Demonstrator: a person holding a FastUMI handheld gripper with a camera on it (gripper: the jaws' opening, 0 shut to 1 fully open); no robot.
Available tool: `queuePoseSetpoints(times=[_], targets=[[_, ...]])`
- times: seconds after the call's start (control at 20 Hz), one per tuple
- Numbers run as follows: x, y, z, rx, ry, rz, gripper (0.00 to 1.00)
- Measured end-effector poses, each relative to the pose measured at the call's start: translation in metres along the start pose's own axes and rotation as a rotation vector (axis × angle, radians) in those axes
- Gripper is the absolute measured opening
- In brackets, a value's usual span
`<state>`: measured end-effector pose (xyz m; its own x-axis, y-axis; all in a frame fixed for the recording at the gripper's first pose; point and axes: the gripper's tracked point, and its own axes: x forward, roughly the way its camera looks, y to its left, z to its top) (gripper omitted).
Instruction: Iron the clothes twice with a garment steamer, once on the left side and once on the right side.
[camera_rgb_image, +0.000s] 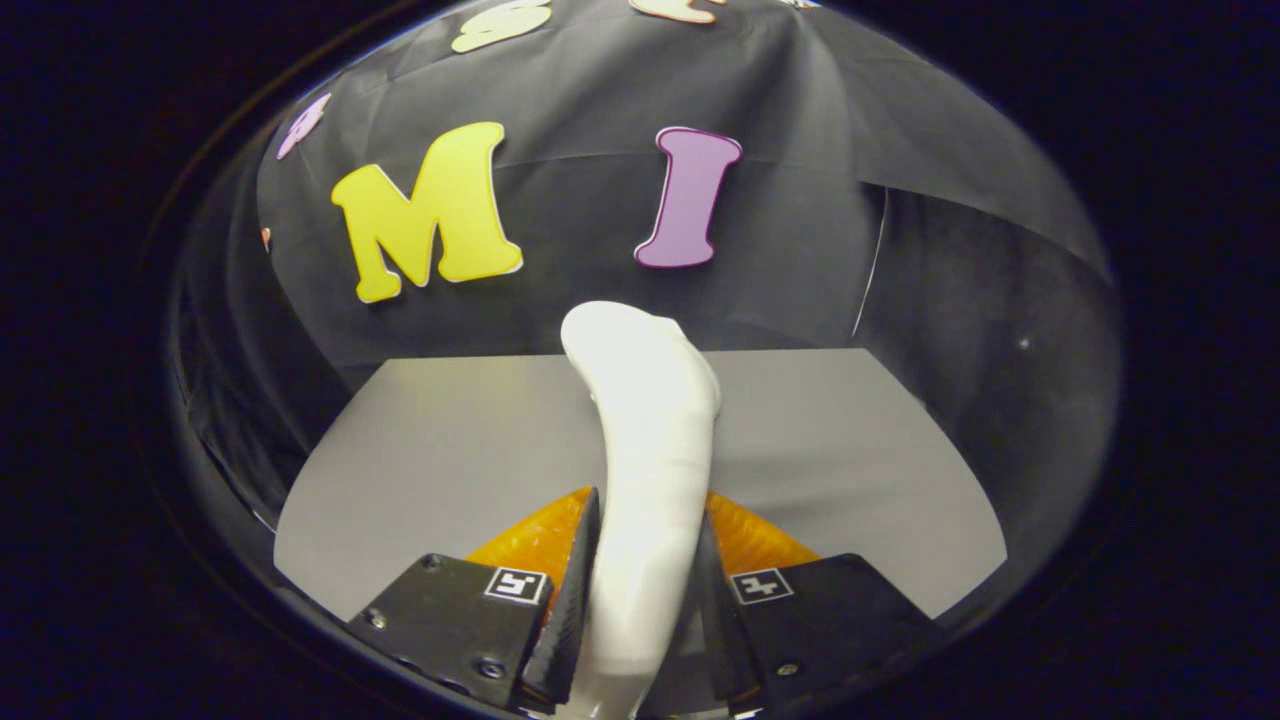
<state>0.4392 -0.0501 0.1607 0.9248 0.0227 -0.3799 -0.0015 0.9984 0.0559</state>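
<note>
Gripper: the gripper (640, 600) sits at the bottom centre of the frame, its two fingers (572, 590) drawn in narrow, one pressing on each side of a white handle.

Held thing: the garment steamer (645, 450), seen as a smooth white curved handle, rises from between the fingers up to the middle of the frame, its rounded end leaning slightly to the left. Its steam head cannot be seen from here.

Clothes: an orange garment (530, 535) lies just under and beyond the fingers, lower centre. Patches of it show on both sides of the handle, left and right. Most of it is hidden by the gripper body, so its spread and folds cannot be told.

Table: a grey tabletop (850, 450) fills the lower half of the frame beyond the garment, bare where it shows.

Wall: black booth cloth (800, 230) hangs behind the table across the upper frame.

Containers: none can be seen on the table.

Progress: by my judgement, the steamer is firmly in hand and held over the garment, so the pickup is done. Whether either pass has been made cannot be told; nothing on the cloth shows it.

Left to do: likely one or both passes, left side and right side.
</note>
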Motion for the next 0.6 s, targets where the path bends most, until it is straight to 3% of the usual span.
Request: queuePoseSetpoints(times=[0.15,0.3,0.6], targets=[[-0.009,0.002,0.007,0.048,-0.026,-0.003,0.48],[-0.025,0.018,0.01,0.046,-0.059,0.049,0.43],[-0.062,0.036,0.009,0.032,-0.098,0.067,0.4]])
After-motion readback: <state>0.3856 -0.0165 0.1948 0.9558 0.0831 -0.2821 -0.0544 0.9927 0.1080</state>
